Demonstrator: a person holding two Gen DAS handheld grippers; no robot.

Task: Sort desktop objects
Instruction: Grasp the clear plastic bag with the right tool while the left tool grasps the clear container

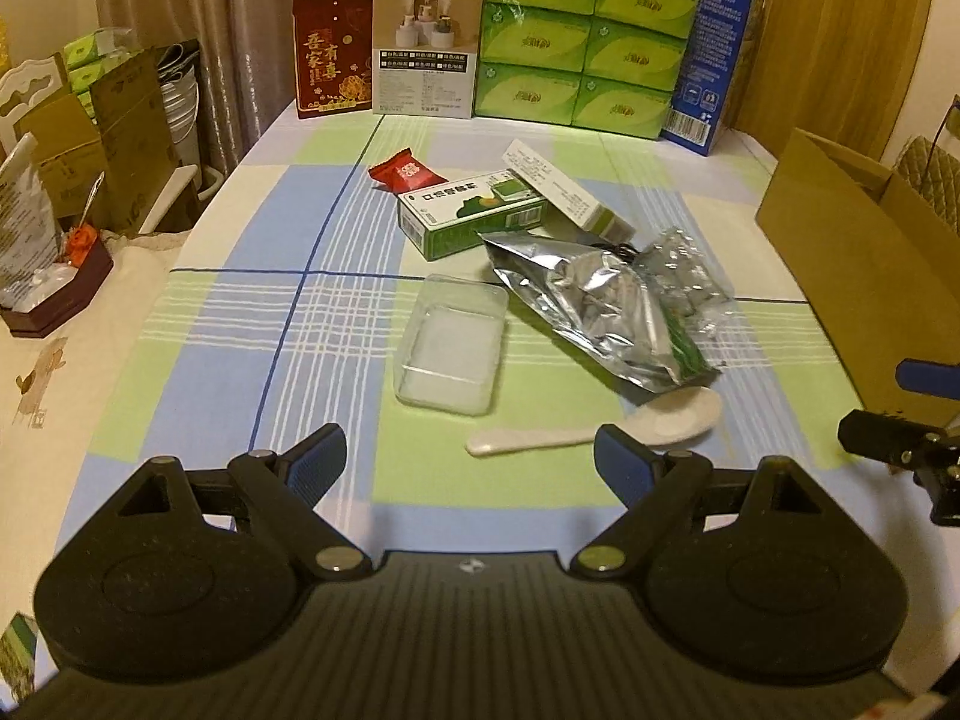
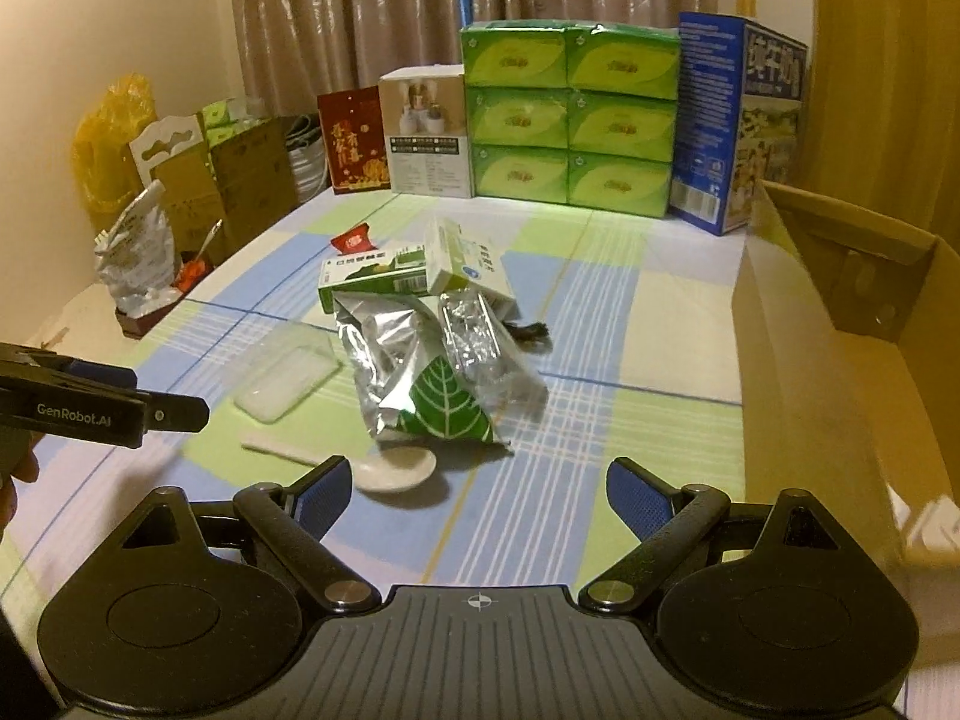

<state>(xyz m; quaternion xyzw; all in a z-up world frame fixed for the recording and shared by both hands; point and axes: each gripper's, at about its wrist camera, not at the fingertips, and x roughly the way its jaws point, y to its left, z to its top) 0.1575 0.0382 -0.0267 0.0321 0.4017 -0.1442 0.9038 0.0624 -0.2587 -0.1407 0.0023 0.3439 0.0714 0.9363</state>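
A pile of small objects lies mid-table: a white spoon [image 1: 600,429] [image 2: 384,468], a clear plastic tray [image 1: 450,342] [image 2: 288,375], a silver foil bag with a green leaf [image 1: 594,306] [image 2: 420,378], a blister pack [image 1: 684,276] [image 2: 474,330], a green-white box [image 1: 468,213] [image 2: 372,279], a white box [image 1: 564,189] [image 2: 453,258] and a red candy packet [image 1: 402,171] [image 2: 351,240]. My left gripper [image 1: 471,471] is open and empty, just short of the spoon. My right gripper [image 2: 477,504] is open and empty, right of the spoon.
An open cardboard box [image 1: 852,276] [image 2: 840,348] stands at the table's right edge. Green tissue packs [image 1: 582,36] [image 2: 570,120], a blue carton [image 1: 714,60] [image 2: 738,120], a white box [image 1: 426,48] and a red box [image 1: 333,57] line the far edge. Clutter sits left of the table.
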